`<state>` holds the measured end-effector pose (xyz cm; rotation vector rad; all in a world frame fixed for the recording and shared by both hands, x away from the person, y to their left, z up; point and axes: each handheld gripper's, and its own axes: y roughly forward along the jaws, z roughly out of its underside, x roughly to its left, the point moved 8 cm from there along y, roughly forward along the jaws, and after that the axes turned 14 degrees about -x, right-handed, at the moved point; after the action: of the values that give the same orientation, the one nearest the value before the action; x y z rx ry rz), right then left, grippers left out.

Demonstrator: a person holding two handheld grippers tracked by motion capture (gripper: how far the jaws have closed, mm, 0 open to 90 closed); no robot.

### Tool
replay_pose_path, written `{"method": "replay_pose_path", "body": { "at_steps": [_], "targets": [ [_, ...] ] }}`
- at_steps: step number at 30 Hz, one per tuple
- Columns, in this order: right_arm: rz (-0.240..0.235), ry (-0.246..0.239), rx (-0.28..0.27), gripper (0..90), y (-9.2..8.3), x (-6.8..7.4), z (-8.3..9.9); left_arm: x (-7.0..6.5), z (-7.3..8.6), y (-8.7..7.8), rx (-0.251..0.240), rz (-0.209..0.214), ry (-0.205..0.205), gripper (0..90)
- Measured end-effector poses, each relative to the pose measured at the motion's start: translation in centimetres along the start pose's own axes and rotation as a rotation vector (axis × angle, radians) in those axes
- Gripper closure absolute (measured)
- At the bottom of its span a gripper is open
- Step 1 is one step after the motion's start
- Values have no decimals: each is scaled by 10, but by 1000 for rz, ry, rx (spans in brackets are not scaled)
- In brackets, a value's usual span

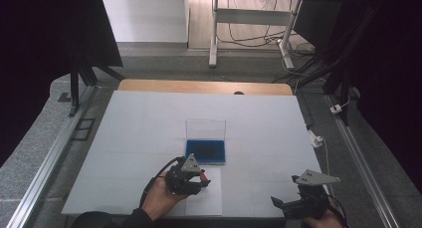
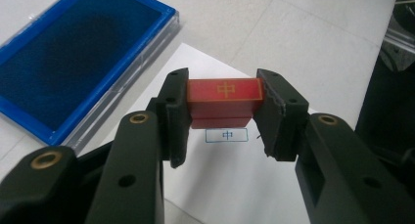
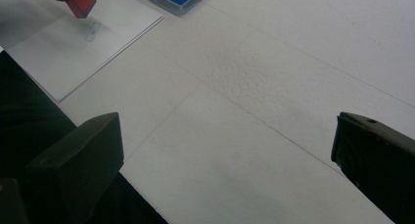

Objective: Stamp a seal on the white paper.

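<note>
Clamping a red rectangular stamp block (image 2: 222, 100) between its two black jaws, the left gripper (image 2: 222, 106) holds it just above a white sheet of paper (image 2: 230, 185) that lies on the white table covering (image 2: 303, 43). Each jaw presses flat against one end of the block, so the fingers are closed as far as the block lets them, with the block filling the gap from pad to pad. The top face of the block carries a gold character inside a thin gold border, and the block sits level across the jaws. Right under it, on the paper, a small blue printed mark (image 2: 227, 135) in a rectangular frame shows the same character; in the left gripper view the block is lifted clear of this mark, not resting on it. To the left of the paper, just beside its edge, stands a blue ink pad in a clear plastic case (image 2: 73, 62), its lid raised upright at the far side in the high view (image 1: 205, 128). In the high view the left gripper (image 1: 191, 180) sits over the near middle of the table, in front of the ink pad, held by a hand (image 1: 159, 198). The right gripper (image 1: 303, 200) rests low near the table's near right corner, well apart from the paper; its jaws (image 3: 73, 160) stand wide open over bare covering with nothing between them.
</note>
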<state>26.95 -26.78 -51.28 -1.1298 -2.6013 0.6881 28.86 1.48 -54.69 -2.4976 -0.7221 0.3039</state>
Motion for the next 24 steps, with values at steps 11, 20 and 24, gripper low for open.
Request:
{"method": "replay_pose_path", "body": {
  "at_steps": [11, 20, 24],
  "targets": [
    [-2, 1, 0, 0, 0, 0, 0, 8, -6, -8, -21, -11, -20, 584],
    [-2, 0, 0, 0, 0, 0, 0, 15, -12, -13, -37, -23, -28, 584],
    [-2, 0, 0, 0, 0, 0, 0, 19, -15, -15, -51, -25, -38, 584]
  ]
}}
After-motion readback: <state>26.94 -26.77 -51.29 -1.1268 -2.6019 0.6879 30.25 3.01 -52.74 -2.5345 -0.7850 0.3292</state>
